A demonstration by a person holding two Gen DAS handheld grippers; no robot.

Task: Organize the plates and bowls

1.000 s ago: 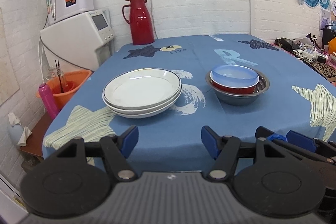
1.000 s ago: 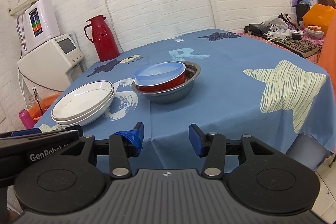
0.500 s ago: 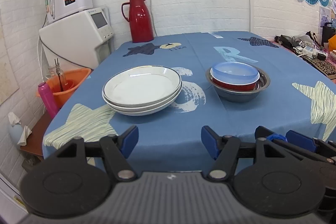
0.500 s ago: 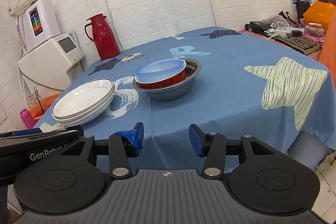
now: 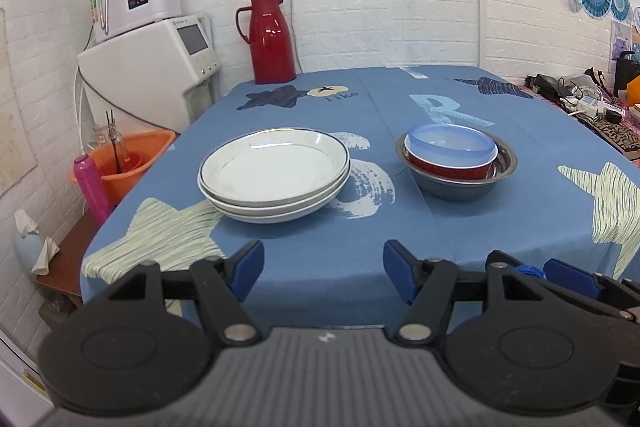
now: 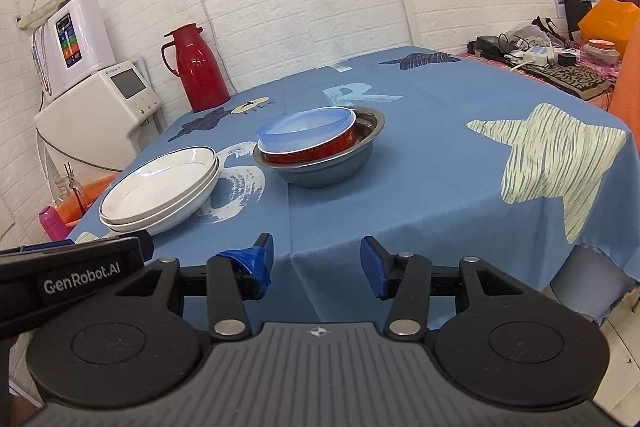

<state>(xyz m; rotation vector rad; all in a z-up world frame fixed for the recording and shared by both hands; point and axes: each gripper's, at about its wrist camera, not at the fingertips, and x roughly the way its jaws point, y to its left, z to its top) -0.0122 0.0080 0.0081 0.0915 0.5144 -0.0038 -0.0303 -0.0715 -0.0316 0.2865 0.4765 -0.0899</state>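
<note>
A stack of white plates (image 5: 274, 173) (image 6: 160, 189) sits left of centre on the blue star-print tablecloth (image 5: 400, 227) (image 6: 440, 167). To its right a steel bowl (image 5: 460, 183) (image 6: 332, 169) holds a red bowl (image 5: 452, 169) (image 6: 316, 151) with a pale blue bowl (image 5: 450, 143) (image 6: 306, 129) nested on top. My left gripper (image 5: 323, 273) hangs open at the table's near edge, empty. My right gripper (image 6: 316, 265) is open and empty too, just right of the left one, which shows at its left edge.
A red thermos jug (image 5: 270, 41) (image 6: 198, 69) stands at the table's far left corner. White appliances (image 5: 152, 67) and an orange basin (image 5: 132, 163) sit off the left side beside a pink bottle (image 5: 92, 187). Cables and clutter (image 6: 552, 63) line the far right.
Both views have tilted up slightly, so the plates and bowls sit a little lower in frame. Nothing on the table moved; both grippers stay open.
</note>
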